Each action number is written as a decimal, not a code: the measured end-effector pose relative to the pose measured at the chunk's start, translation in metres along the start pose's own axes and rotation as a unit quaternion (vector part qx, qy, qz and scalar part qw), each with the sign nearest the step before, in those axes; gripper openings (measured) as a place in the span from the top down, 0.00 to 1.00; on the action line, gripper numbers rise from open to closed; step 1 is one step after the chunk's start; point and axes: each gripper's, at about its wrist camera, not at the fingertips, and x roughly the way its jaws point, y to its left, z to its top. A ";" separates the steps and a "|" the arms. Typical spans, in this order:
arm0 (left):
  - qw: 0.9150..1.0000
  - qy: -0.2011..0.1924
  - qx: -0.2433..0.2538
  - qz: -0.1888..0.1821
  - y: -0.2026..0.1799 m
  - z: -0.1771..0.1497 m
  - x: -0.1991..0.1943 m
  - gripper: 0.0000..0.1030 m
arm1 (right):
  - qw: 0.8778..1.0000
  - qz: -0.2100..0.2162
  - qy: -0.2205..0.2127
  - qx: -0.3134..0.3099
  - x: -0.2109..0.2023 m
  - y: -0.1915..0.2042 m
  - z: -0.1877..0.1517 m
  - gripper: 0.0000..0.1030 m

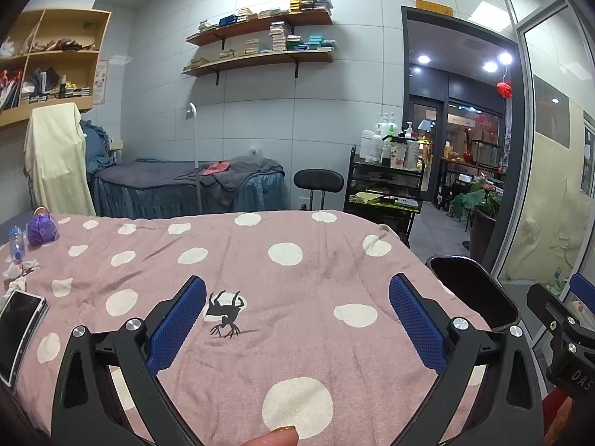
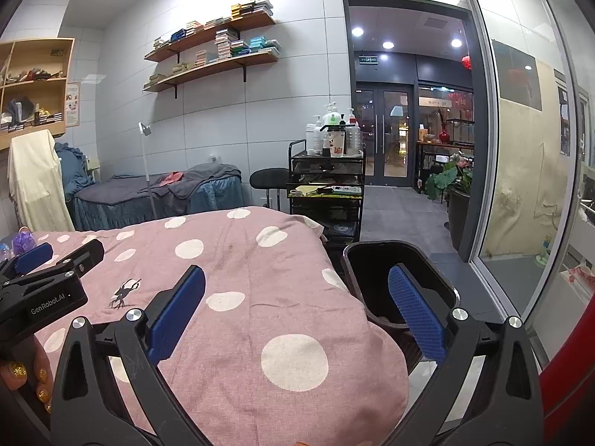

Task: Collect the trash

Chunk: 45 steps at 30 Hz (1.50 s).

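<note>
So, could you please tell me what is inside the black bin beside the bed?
The black bin looks dark and mostly bare inside; no trash shows. Its bottom is partly hidden by the right hand-held gripper, open in front of it.

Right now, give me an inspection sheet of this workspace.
Surface: pink polka-dot blanket covering the bed, wrinkled.
Job's things: crumpled tissues, plastic bottle and purple wrapper at the bed's far left; black bin beside the bed's right edge.
Clutter: phone lying near the tissues.
Grippers: left gripper and right gripper both open, holding nothing.
Cables: nothing seen.
Surroundings: second bed, black trolley with bottles, wall shelves, open doorway.
</note>
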 end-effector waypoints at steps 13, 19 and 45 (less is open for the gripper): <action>1.000 0.002 -0.001 0.001 0.000 -0.002 -0.002 0.06 | 1.000 0.004 0.008 0.003 0.001 0.000 0.000 0.06; 1.000 0.009 -0.007 0.001 0.003 -0.002 0.000 0.06 | 1.000 0.004 0.011 -0.001 0.003 0.000 -0.001 0.06; 1.000 0.014 0.000 0.001 0.003 -0.002 -0.001 0.06 | 1.000 0.001 0.017 0.004 0.005 -0.002 -0.007 0.06</action>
